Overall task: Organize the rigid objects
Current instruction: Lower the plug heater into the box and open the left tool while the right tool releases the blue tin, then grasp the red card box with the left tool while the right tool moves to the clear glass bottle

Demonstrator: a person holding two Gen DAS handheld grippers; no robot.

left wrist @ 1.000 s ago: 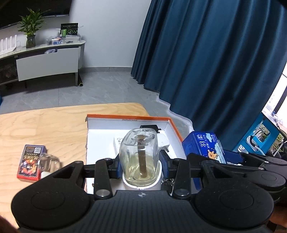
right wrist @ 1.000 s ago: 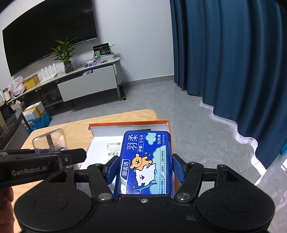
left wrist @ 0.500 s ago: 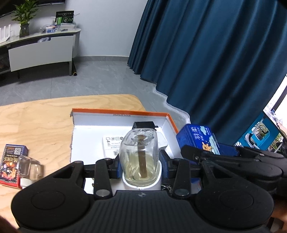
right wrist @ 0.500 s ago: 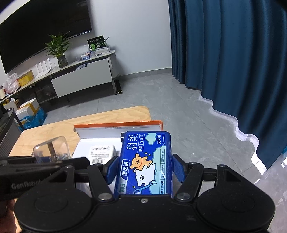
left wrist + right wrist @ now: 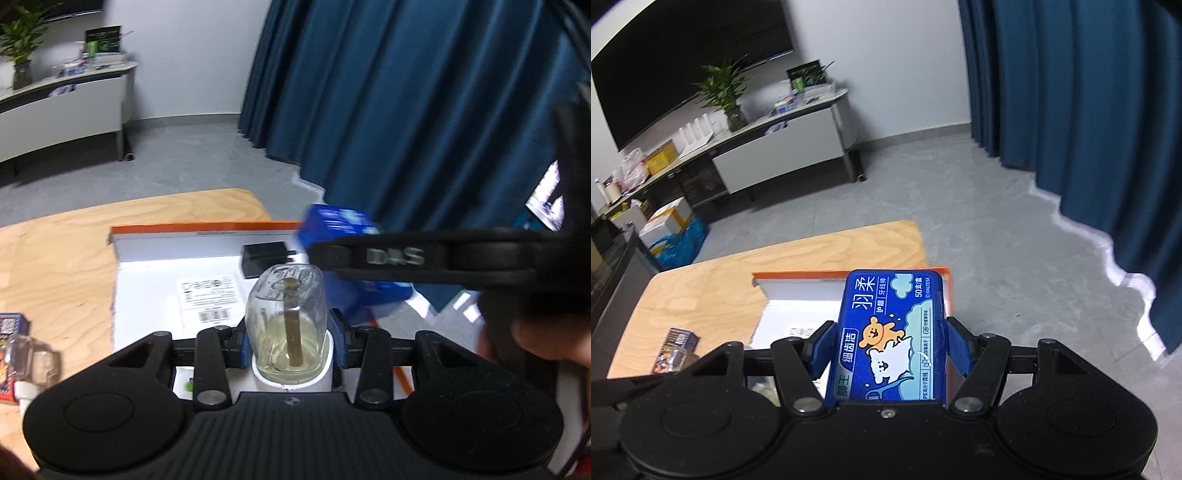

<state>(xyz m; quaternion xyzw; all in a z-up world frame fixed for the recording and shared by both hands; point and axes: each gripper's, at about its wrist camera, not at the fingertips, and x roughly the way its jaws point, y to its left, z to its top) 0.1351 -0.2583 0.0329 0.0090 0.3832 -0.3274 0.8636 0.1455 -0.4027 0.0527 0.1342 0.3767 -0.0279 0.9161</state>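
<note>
A left hand-held gripper [image 5: 291, 343] pinched a clear glass bottle [image 5: 287, 317] with a white cap, pale liquid and a brown stick inside, low in the centre of the left wrist frame. It hung over the white floor of an orange-rimmed cardboard box [image 5: 207, 236] that sat on the pale wooden bench [image 5: 55, 258]. The right hand-held gripper [image 5: 886, 354] clamped a blue floss-pick box [image 5: 890, 336], which crossed the right of the left frame above the orange-rimmed box's right end.

Both items appeared bound for the orange-rimmed box. Done well, the bottle would go down gently onto bare white floor, clear of the black adapter [image 5: 264, 258] at the back wall and the flat labelled package [image 5: 208, 295] to its left, and be released only once resting. The floss-pick box would best be laid flat along the right side, the two tools kept from colliding.

The blue lid carried a cartoon bear, Chinese characters, "50" with further characters, "MALTESE" and "PE". Raised letters on the right tool's arm were blurred and read roughly "DAS". The flat package showed a barcode. At lower left lay a small printed card box [image 5: 9, 332] and a small clear bottle [image 5: 31, 360], apparently not yet packed.
</note>
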